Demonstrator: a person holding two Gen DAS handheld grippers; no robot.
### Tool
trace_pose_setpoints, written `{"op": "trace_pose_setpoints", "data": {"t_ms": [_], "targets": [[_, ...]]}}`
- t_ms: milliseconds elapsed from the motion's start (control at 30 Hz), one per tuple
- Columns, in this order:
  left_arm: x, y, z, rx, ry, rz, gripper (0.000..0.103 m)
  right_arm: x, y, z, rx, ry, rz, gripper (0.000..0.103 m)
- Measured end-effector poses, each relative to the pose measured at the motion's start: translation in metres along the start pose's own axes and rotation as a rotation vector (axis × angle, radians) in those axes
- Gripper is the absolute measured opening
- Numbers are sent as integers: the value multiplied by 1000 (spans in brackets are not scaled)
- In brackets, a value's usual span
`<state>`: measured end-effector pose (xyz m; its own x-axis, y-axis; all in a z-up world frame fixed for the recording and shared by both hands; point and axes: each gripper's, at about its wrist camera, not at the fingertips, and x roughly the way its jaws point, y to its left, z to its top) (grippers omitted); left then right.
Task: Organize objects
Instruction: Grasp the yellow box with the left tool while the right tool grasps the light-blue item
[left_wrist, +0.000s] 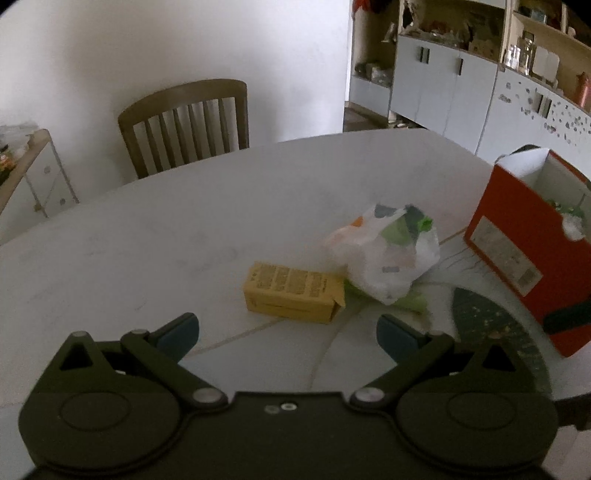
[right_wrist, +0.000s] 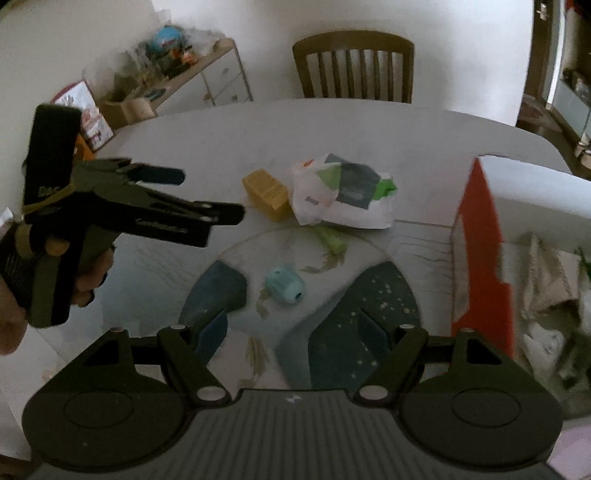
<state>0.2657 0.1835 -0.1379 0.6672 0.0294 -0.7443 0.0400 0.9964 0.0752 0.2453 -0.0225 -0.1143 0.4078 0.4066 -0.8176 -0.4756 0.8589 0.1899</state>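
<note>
1. The left claw (left_wrist: 287, 334) and right claw (right_wrist: 295, 338) both gape wide, gripping nothing.
2. The yellow cardboard carton (left_wrist: 291, 291) lies on the white counter (left_wrist: 147, 240), twelve o'clock of the left claw.
3. The orange open box (left_wrist: 524, 251) stands at two o'clock.

Matt stone-look top, card, thin plastic, dull black tool plastic

The table (left_wrist: 147, 240) looks like smooth pale marble with a low sheen and thin veining. The yellow carton (left_wrist: 291, 291) is printed matt cardboard, and the orange box (left_wrist: 517, 251) by the right edge is smooth card with a paper label. The white bag (left_wrist: 388, 254) is thin, crinkled plastic film. The pale blue roll (right_wrist: 285, 286) looks soft and matt. The left gripper (left_wrist: 288, 332) and right gripper (right_wrist: 293, 341) are matt black plastic with bright metal pins and dull blue pads. The chair (left_wrist: 184, 125) is brown wood, satin.
</note>
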Motion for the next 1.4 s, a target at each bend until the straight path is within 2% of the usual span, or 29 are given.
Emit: {"op": "trace_pose_setpoints", "data": {"t_ms": [367, 633, 833, 900, 1033, 1100, 1400], "targets": [[35, 3, 3, 68, 6, -37, 102, 47, 9, 15, -56, 71, -18, 77], [51, 1, 3, 109, -1, -28, 101, 75, 8, 21, -64, 100, -17, 77], [57, -3, 4, 112, -14, -23, 88, 89, 8, 24, -75, 103, -19, 76], [58, -2, 4, 113, -19, -20, 82, 92, 10, 25, -81, 106, -20, 69], [59, -1, 5, 106, -23, -28, 80, 98, 15, 24, -98, 109, -15, 61], [58, -1, 4, 105, -26, -35, 73, 99, 18, 24, -111, 109, -19, 54], [56, -1, 4, 93, -23, -25, 72, 104, 18, 24, -128, 104, -37, 35]]}}
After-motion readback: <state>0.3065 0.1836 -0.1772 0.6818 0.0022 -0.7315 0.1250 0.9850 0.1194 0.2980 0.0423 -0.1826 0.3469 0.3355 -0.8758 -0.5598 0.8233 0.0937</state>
